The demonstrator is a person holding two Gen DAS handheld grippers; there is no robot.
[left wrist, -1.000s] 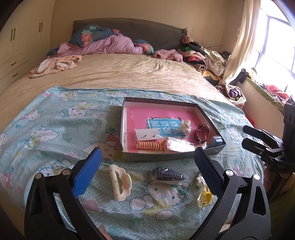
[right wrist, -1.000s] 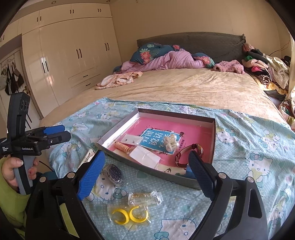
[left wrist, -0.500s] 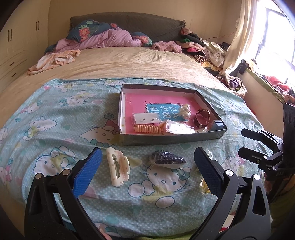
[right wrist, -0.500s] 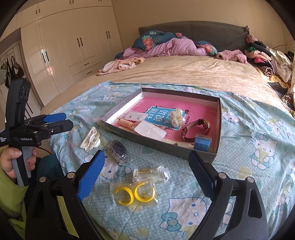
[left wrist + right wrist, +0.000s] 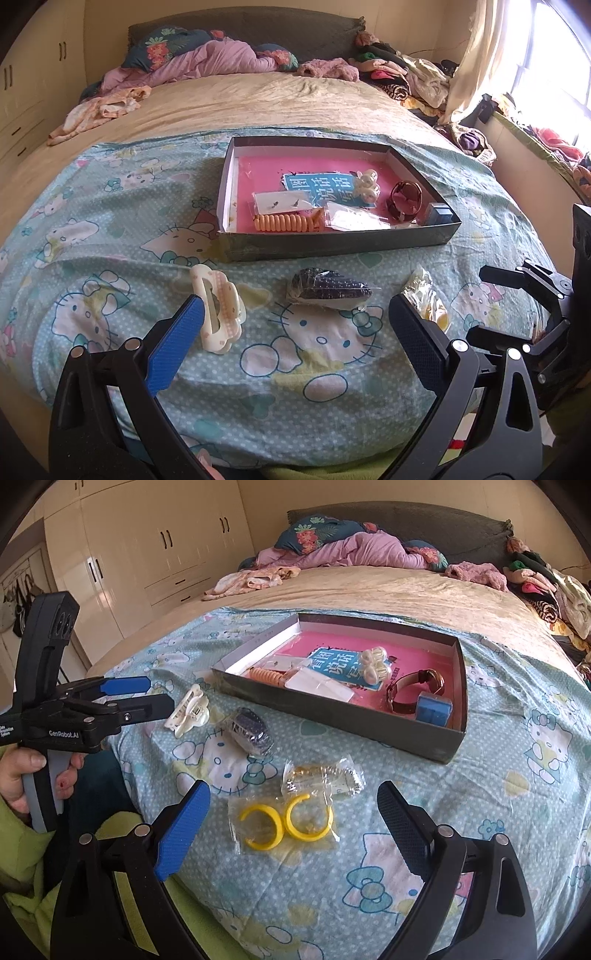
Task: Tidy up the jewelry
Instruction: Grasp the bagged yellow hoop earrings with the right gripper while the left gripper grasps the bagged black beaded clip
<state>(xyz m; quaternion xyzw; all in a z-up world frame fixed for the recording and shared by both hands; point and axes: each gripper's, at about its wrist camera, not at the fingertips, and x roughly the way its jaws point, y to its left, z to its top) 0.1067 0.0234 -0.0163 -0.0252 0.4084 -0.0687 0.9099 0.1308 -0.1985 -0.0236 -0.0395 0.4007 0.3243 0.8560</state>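
both grippers (image 5: 295, 321) (image 5: 293, 805) gape, empty; packets possibly earrings (image 5: 284, 823).

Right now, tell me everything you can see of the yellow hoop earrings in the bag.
The yellow hoop earrings are two open C-shaped rings, plastic-looking, side by side in a clear flat bag. The bag lies flat on the cartoon-print sheet, outside the box, with another clear packet overlapping its far edge. Neither gripper touches it; the right gripper hovers open over it.

Two low wrist views, bed foot, shared box (image 5: 332, 242) (image 5: 332, 716).
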